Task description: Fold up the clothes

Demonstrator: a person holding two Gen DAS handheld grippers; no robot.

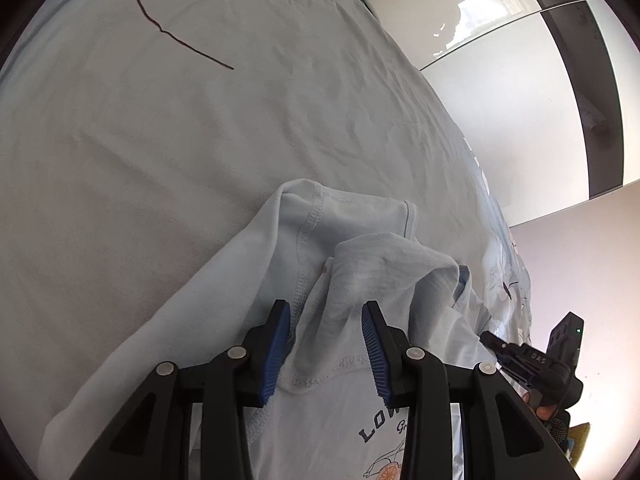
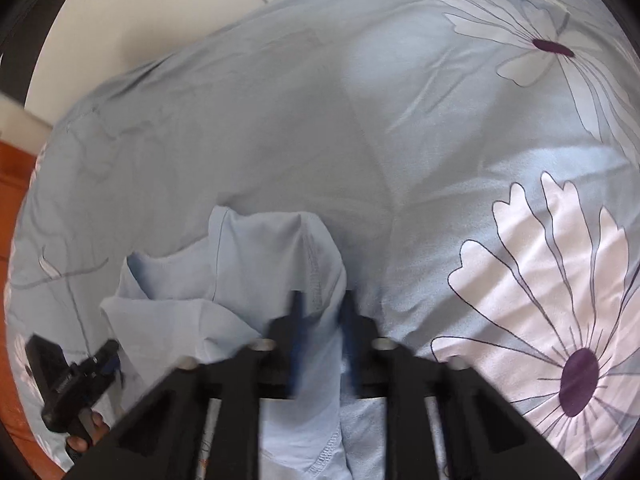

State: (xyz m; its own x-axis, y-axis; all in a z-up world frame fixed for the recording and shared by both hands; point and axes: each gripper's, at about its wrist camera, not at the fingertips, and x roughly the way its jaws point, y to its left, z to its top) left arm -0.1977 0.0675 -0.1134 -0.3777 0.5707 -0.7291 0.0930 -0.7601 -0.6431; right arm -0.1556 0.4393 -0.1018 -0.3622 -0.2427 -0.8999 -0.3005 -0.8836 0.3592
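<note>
T-shirt point(image 1: 352, 280) lies bunched, no clear long axis.

Bed point(image 2: 248, 128): pale blue sheet printed with large white daisies point(image 2: 560, 312) with dark purple centres. Shirt point(image 2: 256, 264), light blue, lies bunched on the sheet, left of the big daisy; its front print point(image 1: 384, 432) shows dark lettering and a car drawing.

Right gripper point(image 2: 322, 312) fingers pinching pale blue shirt point(image 2: 240, 264) over floral bedsheet point(image 2: 540, 280)
</note>
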